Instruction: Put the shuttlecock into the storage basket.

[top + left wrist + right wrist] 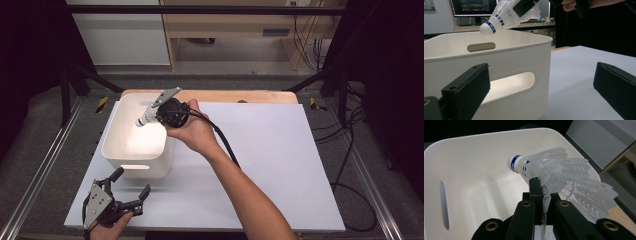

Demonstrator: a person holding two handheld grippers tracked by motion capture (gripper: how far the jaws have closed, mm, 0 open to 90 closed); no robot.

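Observation:
A white shuttlecock (pixel 146 118) with a blue band hangs over the open white bin (pixel 120 114), cork end pointing down into it. My right gripper (pixel 159 115) is shut on its feather skirt (pixel 554 180), and the bin's inside (pixel 474 195) lies below it with nothing in it. From the left gripper view the shuttlecock (pixel 504 17) floats above the bin's rim (pixel 506 46). My left gripper (pixel 131 189) rests low at the table's front left, open, nothing between its jaws, pointed at the bin's near wall (pixel 524 70).
The bin stands at the back left of a white sheet (pixel 270 160) that covers the wooden table. Black frame posts flank the table, and cables trail on the floor at the right. A monitor (pixel 472 7) glows behind the bin.

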